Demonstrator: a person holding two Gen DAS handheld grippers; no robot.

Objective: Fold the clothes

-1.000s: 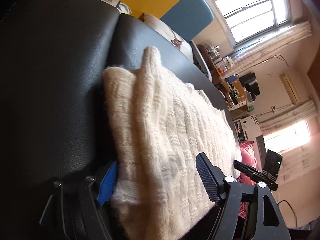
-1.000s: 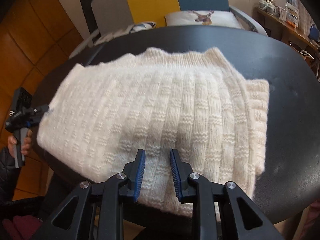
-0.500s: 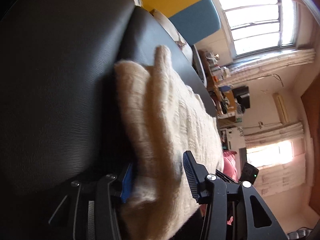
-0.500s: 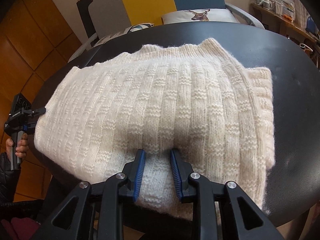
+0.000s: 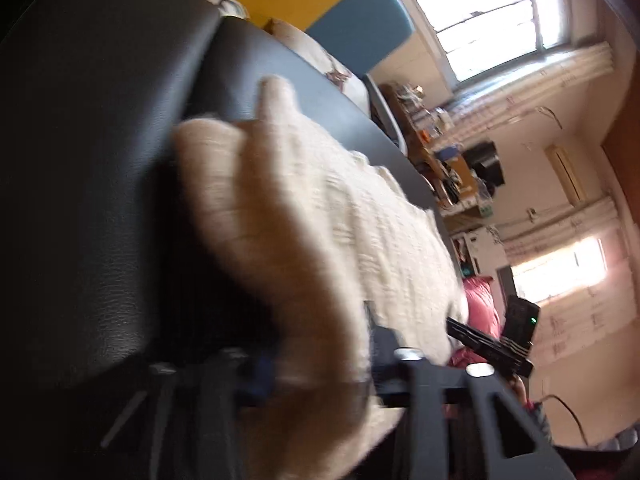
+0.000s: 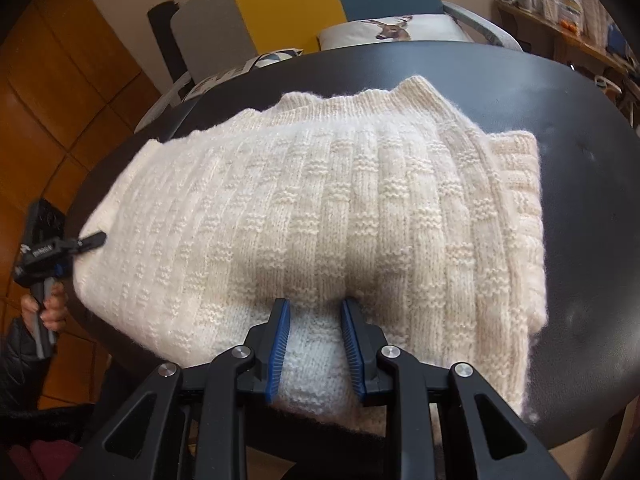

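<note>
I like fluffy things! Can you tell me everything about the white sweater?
The sweater is cream, fuzzy wool knitted in ribs and little blocks. It lies folded on the round black table. The right gripper pinches its near edge; the left gripper is closing on its side edge.

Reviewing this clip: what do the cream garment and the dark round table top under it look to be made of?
Cream knitted sweater: looks like wool or a wool-like yarn, matte; ribbed and basket-weave stitches show, with a fuzzy halo along the edges. The exact fibre cannot be told.

Dark round table top: seems covered in black leather or faux leather, with a fine pebbled grain in the left wrist view, a seam, and a soft sheen.
</note>
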